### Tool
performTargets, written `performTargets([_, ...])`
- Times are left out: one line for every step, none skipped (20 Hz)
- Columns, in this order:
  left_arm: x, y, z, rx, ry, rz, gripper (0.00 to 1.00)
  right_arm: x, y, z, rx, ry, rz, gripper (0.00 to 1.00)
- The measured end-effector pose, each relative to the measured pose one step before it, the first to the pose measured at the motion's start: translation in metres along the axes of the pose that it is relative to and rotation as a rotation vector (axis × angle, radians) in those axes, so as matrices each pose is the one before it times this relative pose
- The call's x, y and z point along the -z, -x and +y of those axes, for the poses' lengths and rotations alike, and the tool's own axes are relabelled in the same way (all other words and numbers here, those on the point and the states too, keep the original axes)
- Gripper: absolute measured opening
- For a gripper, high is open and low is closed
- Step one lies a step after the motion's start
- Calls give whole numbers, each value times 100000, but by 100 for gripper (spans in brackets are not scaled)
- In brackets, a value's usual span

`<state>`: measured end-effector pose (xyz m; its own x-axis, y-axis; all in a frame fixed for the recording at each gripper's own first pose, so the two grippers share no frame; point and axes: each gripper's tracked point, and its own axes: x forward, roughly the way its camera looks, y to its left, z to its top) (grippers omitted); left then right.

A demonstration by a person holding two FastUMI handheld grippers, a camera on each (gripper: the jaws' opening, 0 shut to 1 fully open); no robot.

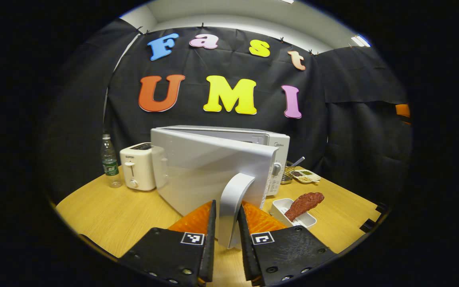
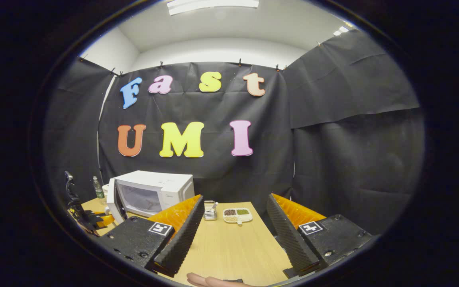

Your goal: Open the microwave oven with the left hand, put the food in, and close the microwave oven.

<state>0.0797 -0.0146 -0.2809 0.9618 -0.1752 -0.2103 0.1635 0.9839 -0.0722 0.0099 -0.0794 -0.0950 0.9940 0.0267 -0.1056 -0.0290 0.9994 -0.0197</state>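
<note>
Fingers of left gripper [image 1: 226, 231] clamp the door handle [image 1: 233, 199]; microwave [image 1: 269, 147] part open. Right gripper [image 2: 233, 235] wide open, empty. Food [image 1: 304, 204] not loaded, closing left.

Your left gripper [image 1: 226, 229] carries 2 flat black plates, each studded with round screws and each bearing 1 square black-and-white marker tile near its inner corner. Its fingers [image 1: 210, 239] have ribbed, finely toothed inner faces and wedge-shaped ridged backs. Your right gripper [image 2: 235, 235] is built alike: 2 black screw-dotted plates, 1 marker tile on each, long fingers [image 2: 181, 239] with a saw-toothed grip texture. At the bottom edge of the right gripper view, your bare fingertips [image 2: 205, 281] peek in.
</note>
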Motion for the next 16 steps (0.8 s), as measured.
performTargets([184,1537,2426,-6644,2322,1258,47,89,119,220,-825,26,77,100])
performTargets([-267,1667,2170,-4860,982,-857,71,212,34,302,-887,130,220,90])
performTargets([-313,1045,1350,-1186,1706,286,96,174,-33,206,-538,75,351,100])
performTargets([-667,1193,1245,-1780,-132,-1781,87,164,-39,112,-359,-36,327,100])
performTargets([-185,1493,1683,-3264,-940,-83,96,94,-77,236,-345,45,304,100])
performTargets([-584,1240,1513,-3091,-1230,-505,95,0,-83,188,-197,40,129,90])
performTargets([-716,1259,1089,-1208,-560,-1088,94,126,-134,235,-198,43,277,100])
performTargets([-886,992,665,-569,420,-1645,94,223,-38,100,-14,-221,365,90])
performTargets([-768,740,659,-674,-304,-711,93,87,-137,150,-161,-286,333,100])
performTargets([-521,632,751,-1700,-780,-410,94,115,-117,167,-142,-185,459,100])
performTargets([-538,490,665,-1530,-783,-642,94,51,-150,132,-266,-135,429,90])
performTargets([-465,480,175,-33,244,-279,94,-50,-117,281,-593,-154,232,100])
performTargets([-593,562,-319,664,845,-537,94,-140,-256,89,-355,99,19,100])
performTargets([-557,389,-73,297,664,-117,94,-133,-429,36,-287,391,-137,100])
performTargets([-588,334,-166,168,564,-261,94,-187,-492,10,-117,396,-130,100])
performTargets([-727,233,-232,-23,835,-180,94,-146,-622,139,-277,194,21,100])
